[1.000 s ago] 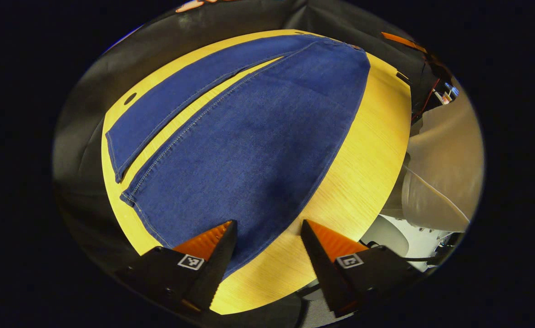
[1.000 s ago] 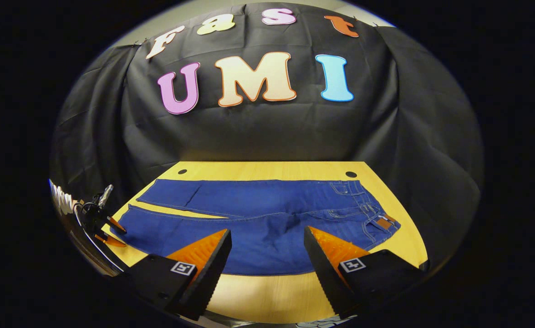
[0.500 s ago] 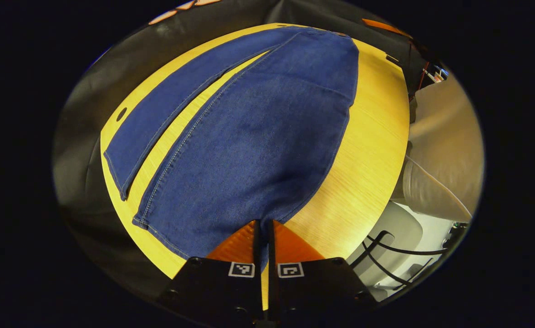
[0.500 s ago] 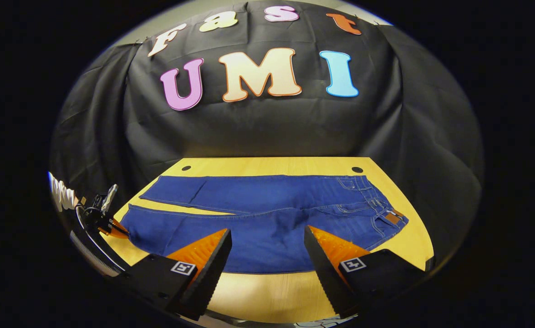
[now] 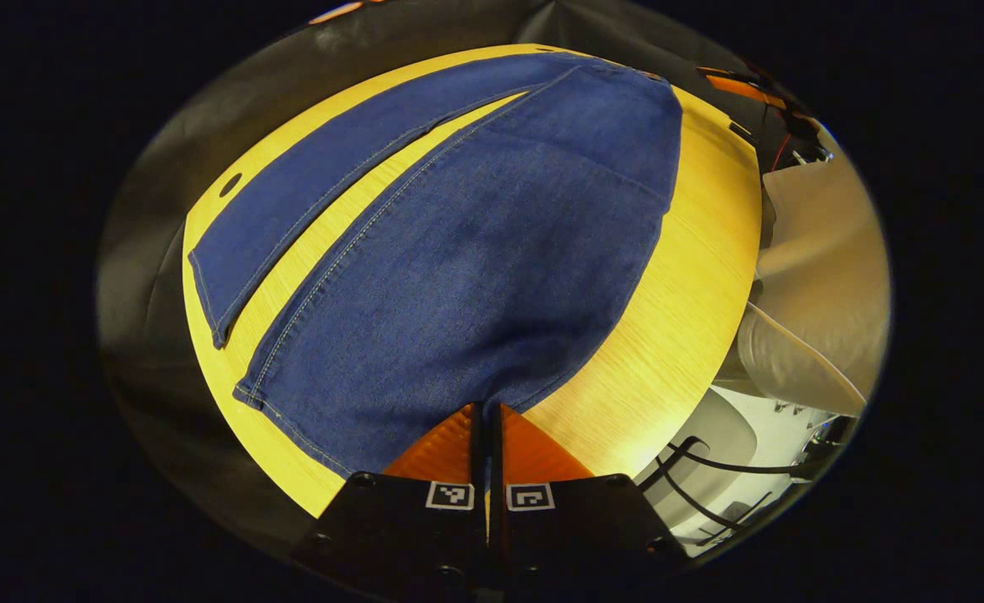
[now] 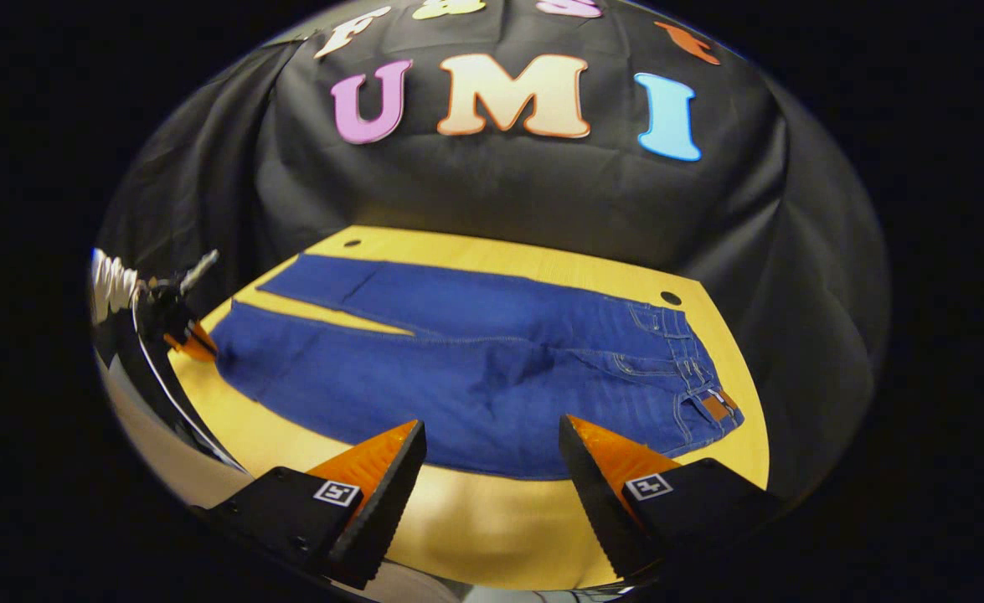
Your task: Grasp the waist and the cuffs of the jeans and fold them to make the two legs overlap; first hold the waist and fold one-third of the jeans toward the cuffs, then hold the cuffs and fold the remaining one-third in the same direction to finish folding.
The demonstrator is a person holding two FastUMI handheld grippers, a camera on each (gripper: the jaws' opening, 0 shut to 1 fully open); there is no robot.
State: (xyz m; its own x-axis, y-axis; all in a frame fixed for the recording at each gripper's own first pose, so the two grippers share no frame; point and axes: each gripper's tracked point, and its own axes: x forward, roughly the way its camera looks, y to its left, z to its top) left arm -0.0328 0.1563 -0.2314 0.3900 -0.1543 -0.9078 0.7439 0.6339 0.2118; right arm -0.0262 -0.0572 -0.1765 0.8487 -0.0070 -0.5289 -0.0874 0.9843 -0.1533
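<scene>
Blue jeans point(image 6: 475, 368) lie flat across the yellow wooden table point(image 6: 475, 536), legs side by side with a gap between them. The waist with its brown patch point(image 6: 713, 406) is at the right. In the left gripper view the near leg point(image 5: 475, 251) runs away from me and the far leg point(image 5: 332, 159) lies to its left. My left gripper point(image 5: 485, 408) is shut on the near leg's cuff edge; it also appears far left in the right gripper view as the left gripper point(image 6: 186, 339). My right gripper point(image 6: 492, 435) hangs open over the table's front edge, short of the jeans.
Two round holes point(image 6: 670, 298) point(image 6: 352, 243) sit in the table's back corners. A person's light clothing point(image 5: 826, 251) and a white seat with black cables point(image 5: 709, 452) are beyond the table's near edge. Black cloth walls the booth behind the table.
My left gripper closed on the near leg's cuff and has stayed shut. My right gripper stayed open while its view tilted, so the jeans now sit higher and slanted.
</scene>
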